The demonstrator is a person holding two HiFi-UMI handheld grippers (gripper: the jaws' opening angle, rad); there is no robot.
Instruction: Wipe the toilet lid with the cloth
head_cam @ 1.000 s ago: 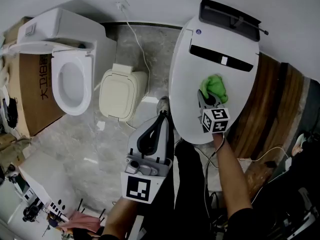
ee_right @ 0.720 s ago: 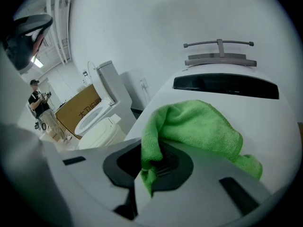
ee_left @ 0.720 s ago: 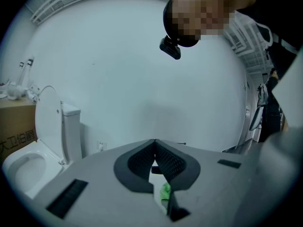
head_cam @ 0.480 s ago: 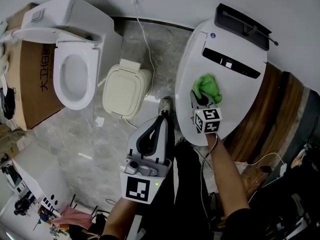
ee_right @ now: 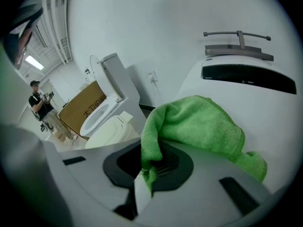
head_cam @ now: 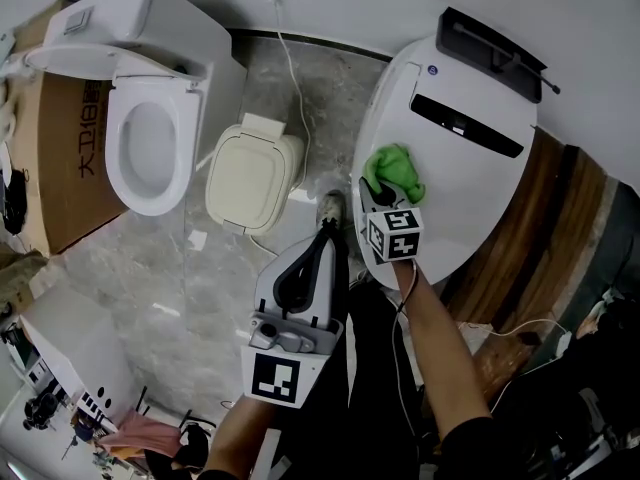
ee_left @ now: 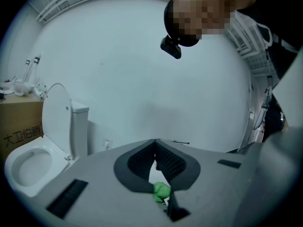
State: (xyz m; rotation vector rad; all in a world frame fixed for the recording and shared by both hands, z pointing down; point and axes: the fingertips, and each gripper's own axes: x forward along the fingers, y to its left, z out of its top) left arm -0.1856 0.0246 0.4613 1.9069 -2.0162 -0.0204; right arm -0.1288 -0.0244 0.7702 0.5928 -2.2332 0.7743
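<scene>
- Head view: the right gripper (head_cam: 377, 194) presses a green cloth (head_cam: 393, 169) onto the closed white toilet lid (head_cam: 470, 203), near the lid's left edge and below the black control strip (head_cam: 467, 125). The left gripper (head_cam: 323, 236) hangs idle above the marble floor (head_cam: 200, 278), well clear of the lid.
- Left gripper view: jaws meet at the tips with nothing gripped.
- Right gripper view: jaws are clamped on a fold of the cloth, and the rest lies bunched on the lid.
- Assessment: wiping appears under way. No dirt or wet trail shows, so the area covered cannot be judged. The right half and front rim likely remain.
</scene>
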